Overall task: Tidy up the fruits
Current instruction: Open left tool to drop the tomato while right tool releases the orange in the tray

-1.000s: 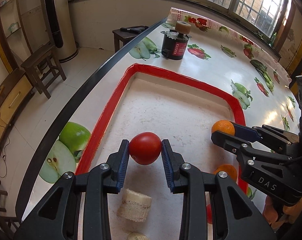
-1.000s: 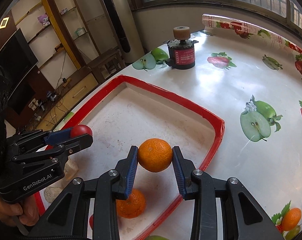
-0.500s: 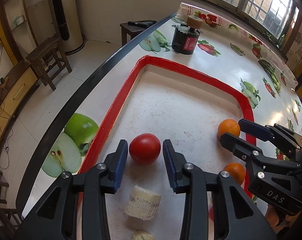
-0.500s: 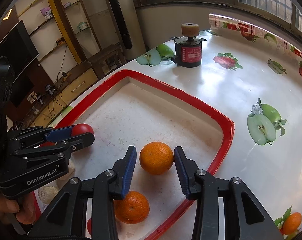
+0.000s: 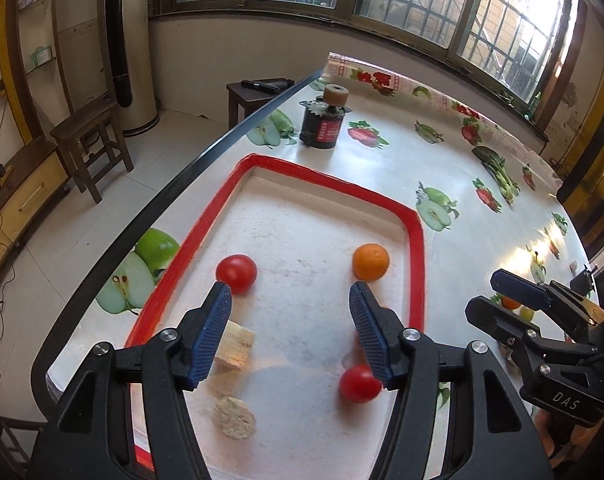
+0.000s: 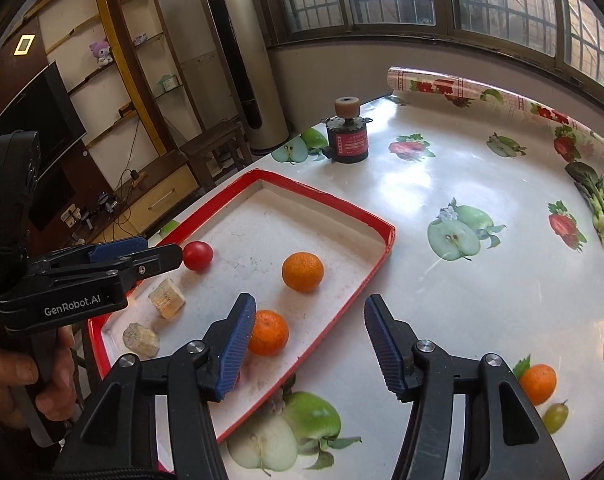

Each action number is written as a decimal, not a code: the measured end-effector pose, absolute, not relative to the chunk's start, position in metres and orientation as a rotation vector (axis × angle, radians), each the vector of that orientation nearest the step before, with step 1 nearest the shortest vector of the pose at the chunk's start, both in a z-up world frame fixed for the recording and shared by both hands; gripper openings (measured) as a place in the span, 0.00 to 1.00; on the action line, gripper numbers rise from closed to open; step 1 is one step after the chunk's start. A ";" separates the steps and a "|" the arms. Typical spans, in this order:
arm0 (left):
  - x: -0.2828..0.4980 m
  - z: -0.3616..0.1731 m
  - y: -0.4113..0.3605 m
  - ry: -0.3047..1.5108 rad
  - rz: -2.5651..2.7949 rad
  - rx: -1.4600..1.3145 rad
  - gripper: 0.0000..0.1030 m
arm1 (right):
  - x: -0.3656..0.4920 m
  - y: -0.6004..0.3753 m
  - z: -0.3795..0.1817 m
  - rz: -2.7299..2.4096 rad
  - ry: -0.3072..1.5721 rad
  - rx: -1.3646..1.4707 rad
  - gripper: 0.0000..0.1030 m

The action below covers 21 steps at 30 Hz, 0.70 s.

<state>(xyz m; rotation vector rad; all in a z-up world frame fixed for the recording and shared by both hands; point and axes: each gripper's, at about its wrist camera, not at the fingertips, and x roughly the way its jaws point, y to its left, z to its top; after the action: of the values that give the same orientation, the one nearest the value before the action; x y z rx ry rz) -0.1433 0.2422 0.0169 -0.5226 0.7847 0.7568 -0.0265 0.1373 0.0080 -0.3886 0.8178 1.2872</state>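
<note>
In the red-rimmed tray (image 5: pixel 416 256) on the desk (image 6: pixel 482 288), your fruit lies sorted by side: one tomato (image 5: pixel 236 273) near the left rim, one orange (image 5: pixel 370 262) near the right, probably to keep kinds apart. A second tomato (image 5: pixel 359 383) and a second orange (image 6: pixel 268 332) sit nearer you, with two pale cut chunks (image 6: pixel 166 298) by the left edge. Your left tongs (image 5: pixel 290 332) are spread wide and hold nothing, hanging above the tray. Your right tongs (image 6: pixel 310 344) are equally spread and empty, over the tray's right rim. The round fruit has no long axis to speak of. I cannot tell which way its stem ends point.
</note>
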 end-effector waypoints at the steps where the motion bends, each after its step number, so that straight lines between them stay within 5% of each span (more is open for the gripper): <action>1: -0.140 0.017 0.236 0.786 0.743 -0.519 0.59 | -0.025 0.128 0.011 1.282 0.814 -0.376 0.57; 21: -0.079 0.014 0.112 0.830 0.533 -0.401 0.59 | 0.016 -0.045 0.021 1.071 0.808 -0.243 0.62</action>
<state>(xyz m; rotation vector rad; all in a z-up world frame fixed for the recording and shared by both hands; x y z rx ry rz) -0.0790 0.1120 0.0141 -0.4010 0.8302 0.5326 0.0161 -0.0454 0.0205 -0.2426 0.8082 1.0706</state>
